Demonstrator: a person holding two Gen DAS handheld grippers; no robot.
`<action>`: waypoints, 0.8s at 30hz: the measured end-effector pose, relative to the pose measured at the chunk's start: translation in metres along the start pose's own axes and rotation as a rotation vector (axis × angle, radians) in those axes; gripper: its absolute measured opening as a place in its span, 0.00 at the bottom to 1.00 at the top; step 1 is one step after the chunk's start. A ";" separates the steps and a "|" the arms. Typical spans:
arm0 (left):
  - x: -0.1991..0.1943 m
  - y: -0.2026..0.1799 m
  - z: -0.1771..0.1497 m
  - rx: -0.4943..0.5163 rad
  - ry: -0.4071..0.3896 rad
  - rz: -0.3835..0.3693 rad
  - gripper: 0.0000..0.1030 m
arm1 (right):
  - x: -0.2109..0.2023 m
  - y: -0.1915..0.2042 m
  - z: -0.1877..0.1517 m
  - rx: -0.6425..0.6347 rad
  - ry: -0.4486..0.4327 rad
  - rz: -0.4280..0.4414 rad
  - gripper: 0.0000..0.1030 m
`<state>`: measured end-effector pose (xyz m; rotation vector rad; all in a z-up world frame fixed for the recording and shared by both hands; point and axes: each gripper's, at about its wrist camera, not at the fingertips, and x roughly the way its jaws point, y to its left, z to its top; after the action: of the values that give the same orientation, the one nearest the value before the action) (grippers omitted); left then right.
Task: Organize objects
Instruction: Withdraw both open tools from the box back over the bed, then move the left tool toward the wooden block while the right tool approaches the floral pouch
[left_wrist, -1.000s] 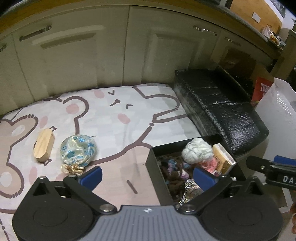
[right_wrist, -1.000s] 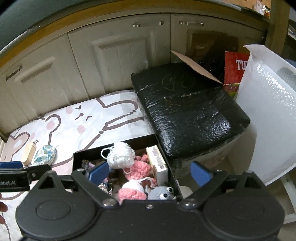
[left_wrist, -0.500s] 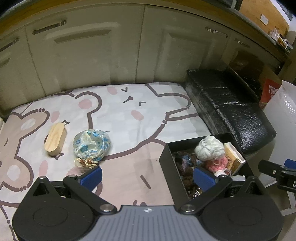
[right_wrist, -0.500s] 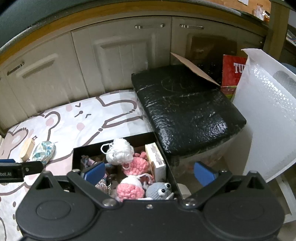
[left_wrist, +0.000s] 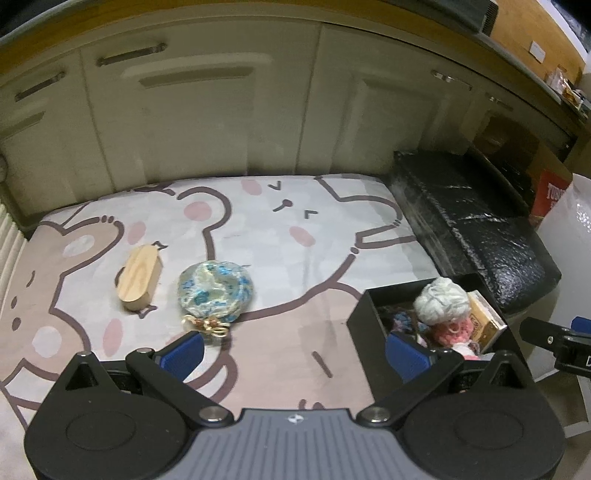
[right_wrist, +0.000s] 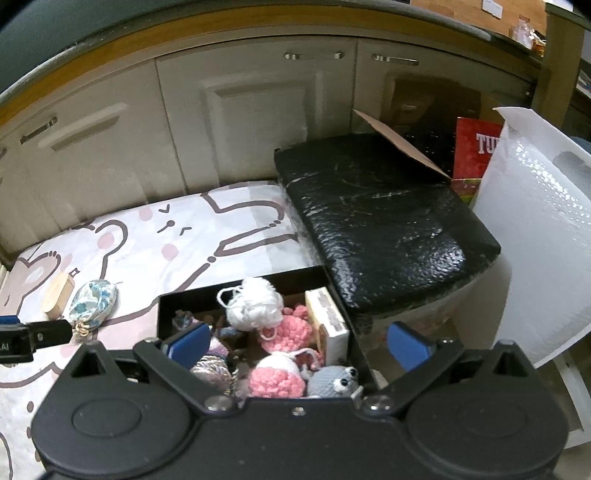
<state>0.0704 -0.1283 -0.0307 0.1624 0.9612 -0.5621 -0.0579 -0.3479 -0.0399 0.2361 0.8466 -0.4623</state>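
Two stragglers left on the mat

A floral pouch (left_wrist: 215, 288) and a wooden block (left_wrist: 139, 277) were spotted side by side on the bear mat (left_wrist: 295, 236), well apart from the black box (left_wrist: 364, 325). Both the left gripper (left_wrist: 293, 349) and right gripper (right_wrist: 299, 343) were spread wide, nothing pinched. The pouch's gold tassel could easily get snagged or slip out if only the cord was grabbed.
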 end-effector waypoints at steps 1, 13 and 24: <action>-0.001 0.003 0.000 -0.005 0.000 0.004 1.00 | 0.001 0.003 0.000 -0.002 -0.001 0.003 1.00; -0.012 0.053 -0.008 -0.075 -0.013 0.068 1.00 | 0.003 0.052 0.004 -0.073 -0.005 0.073 1.00; -0.026 0.091 -0.016 -0.141 -0.033 0.114 1.00 | 0.004 0.091 0.006 -0.123 -0.006 0.131 1.00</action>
<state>0.0949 -0.0357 -0.0293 0.0807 0.9493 -0.3901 -0.0080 -0.2716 -0.0374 0.1755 0.8444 -0.2876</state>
